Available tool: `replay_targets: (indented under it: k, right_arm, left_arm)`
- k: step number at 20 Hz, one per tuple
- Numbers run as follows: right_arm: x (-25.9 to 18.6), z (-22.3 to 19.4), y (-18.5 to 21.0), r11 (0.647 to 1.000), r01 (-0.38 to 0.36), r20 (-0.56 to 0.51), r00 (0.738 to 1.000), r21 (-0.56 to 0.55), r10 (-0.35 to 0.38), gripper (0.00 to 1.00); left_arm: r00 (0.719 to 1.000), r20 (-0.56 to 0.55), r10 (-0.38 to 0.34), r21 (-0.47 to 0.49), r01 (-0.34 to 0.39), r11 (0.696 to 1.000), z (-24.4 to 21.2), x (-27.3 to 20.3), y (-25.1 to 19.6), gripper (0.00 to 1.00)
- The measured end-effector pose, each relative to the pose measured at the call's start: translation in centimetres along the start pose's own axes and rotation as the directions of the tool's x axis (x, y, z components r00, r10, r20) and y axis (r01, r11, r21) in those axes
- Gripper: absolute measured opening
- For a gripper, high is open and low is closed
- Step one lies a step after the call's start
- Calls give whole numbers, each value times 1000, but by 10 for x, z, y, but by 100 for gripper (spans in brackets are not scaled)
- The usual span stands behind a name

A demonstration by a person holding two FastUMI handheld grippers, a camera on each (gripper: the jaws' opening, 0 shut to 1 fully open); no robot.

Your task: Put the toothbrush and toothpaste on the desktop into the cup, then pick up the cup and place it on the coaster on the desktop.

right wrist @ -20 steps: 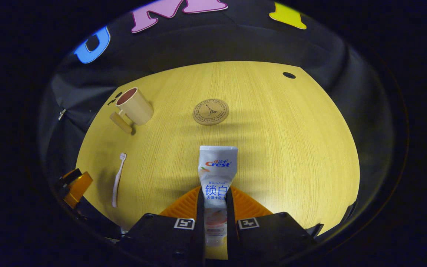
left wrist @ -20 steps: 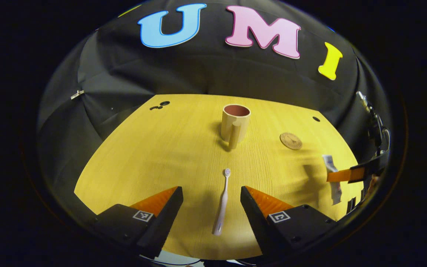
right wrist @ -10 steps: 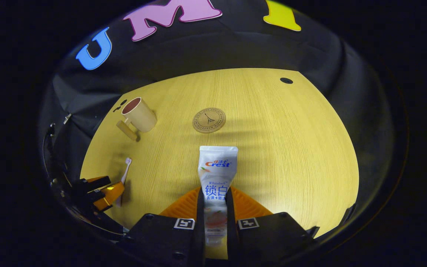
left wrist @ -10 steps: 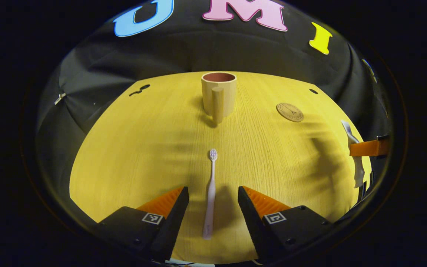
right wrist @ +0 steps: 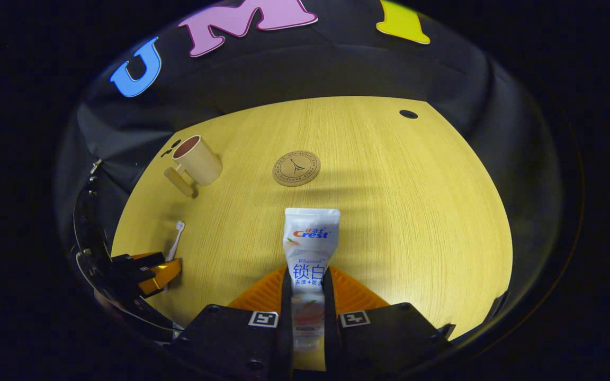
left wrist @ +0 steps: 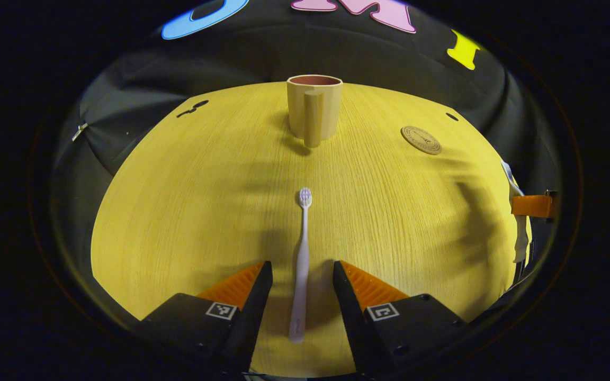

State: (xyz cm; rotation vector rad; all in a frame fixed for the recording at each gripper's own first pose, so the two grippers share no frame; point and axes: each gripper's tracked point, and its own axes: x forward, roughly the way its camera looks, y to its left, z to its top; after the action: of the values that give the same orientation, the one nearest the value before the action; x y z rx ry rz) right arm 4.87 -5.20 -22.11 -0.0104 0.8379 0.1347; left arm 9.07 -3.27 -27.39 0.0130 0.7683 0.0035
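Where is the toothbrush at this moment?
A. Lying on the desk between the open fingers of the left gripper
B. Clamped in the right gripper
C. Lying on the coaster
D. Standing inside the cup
A: the toothbrush lies flat on the desk, its handle between the left gripper's spread fingers, which do not touch it.

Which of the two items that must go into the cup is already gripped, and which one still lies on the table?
The toothpaste is gripped in the right gripper. The toothbrush lies flat on the table, between the open jaws of the left gripper.
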Motion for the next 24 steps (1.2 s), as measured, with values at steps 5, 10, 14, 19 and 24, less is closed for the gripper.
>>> replay_targets:
  k: [5,10,14,19,24]
  right_arm:
    - [0,4,5,1000,-8,12,1000,-15,8,27]
    - [0,11,10,999,-21,22,1000,-32,21,27]
    - [0,28,19,997,-39,41,998,-60,41,27]
    - [-2,62,39,993,-68,88,993,-101,77,27]
    - [-5,110,67,984,-103,162,979,-143,126,27]
  left_arm:
    - [999,5,-53,95,52,994,2,1,-15,46]
    - [998,1,-70,100,69,993,1,2,-20,16]
    - [996,9,-83,92,82,992,4,2,-20,7]
    - [997,37,-66,94,63,994,5,0,-21,6]
    - [991,102,-83,13,82,997,16,-16,-16,6]
